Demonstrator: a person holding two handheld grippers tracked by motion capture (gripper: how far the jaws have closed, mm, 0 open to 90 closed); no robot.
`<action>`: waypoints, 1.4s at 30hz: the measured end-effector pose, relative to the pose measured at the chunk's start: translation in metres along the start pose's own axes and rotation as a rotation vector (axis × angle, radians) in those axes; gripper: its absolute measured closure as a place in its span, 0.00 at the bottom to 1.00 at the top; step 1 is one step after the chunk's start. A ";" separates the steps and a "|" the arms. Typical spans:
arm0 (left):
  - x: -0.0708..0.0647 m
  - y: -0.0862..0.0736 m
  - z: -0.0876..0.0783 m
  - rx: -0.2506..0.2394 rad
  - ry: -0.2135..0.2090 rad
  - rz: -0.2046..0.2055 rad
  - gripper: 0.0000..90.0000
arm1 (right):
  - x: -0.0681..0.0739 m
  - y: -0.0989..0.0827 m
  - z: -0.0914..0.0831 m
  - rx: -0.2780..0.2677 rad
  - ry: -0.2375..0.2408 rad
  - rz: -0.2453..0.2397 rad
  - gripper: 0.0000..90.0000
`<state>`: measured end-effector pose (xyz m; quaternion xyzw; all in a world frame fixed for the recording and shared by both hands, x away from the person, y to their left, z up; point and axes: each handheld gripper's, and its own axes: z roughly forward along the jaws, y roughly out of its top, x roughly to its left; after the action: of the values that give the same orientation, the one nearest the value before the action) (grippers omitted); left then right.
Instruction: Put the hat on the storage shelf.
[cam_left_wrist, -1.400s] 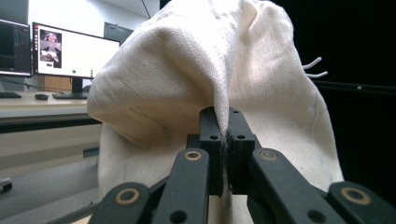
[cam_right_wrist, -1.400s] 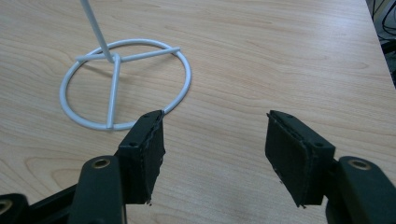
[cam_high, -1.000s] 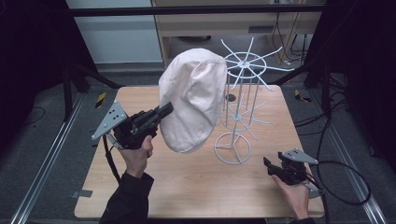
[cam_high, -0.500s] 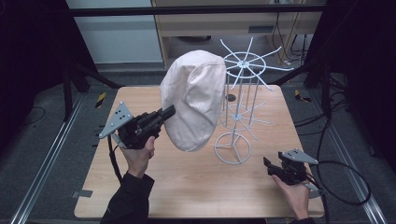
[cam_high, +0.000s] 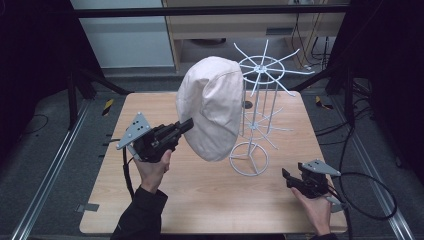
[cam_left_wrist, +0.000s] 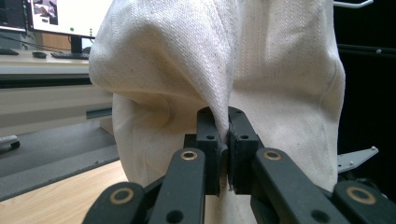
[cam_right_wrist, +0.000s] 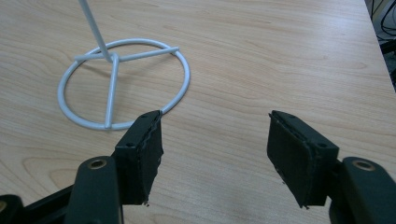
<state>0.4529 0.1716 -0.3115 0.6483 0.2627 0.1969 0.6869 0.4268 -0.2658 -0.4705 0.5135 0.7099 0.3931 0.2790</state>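
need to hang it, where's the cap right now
The cap hangs mid-table in the high view, pinched by the left gripper, just left of the white wire rack.

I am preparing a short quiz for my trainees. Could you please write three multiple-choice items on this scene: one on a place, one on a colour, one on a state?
1. Where does the round base of the white wire rack stand?
A. on the wooden table
B. on the floor
C. on a shelf

2. What colour is the cloth cap?
A. red
B. cream
C. blue

3. How are the jaws of the left gripper?
A. wide open
B. shut on nothing
C. shut on the cap

Answers:
1 A, the ring rests on the wood.
2 B, the fabric is pale cream.
3 C, a fold of cloth is pinched between the pads.
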 end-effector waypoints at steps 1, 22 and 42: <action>0.000 -0.001 0.000 0.003 0.000 0.001 0.95 | 0.000 0.000 0.000 0.000 0.000 0.000 0.40; -0.002 -0.007 0.009 0.047 0.002 -0.008 0.91 | 0.000 0.000 0.000 0.003 0.000 0.000 0.39; -0.001 -0.010 -0.013 0.074 0.035 0.005 0.68 | 0.001 0.000 0.001 0.004 -0.001 0.003 0.39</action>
<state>0.4431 0.1801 -0.3211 0.6706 0.2800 0.1999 0.6572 0.4269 -0.2650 -0.4711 0.5155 0.7096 0.3919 0.2777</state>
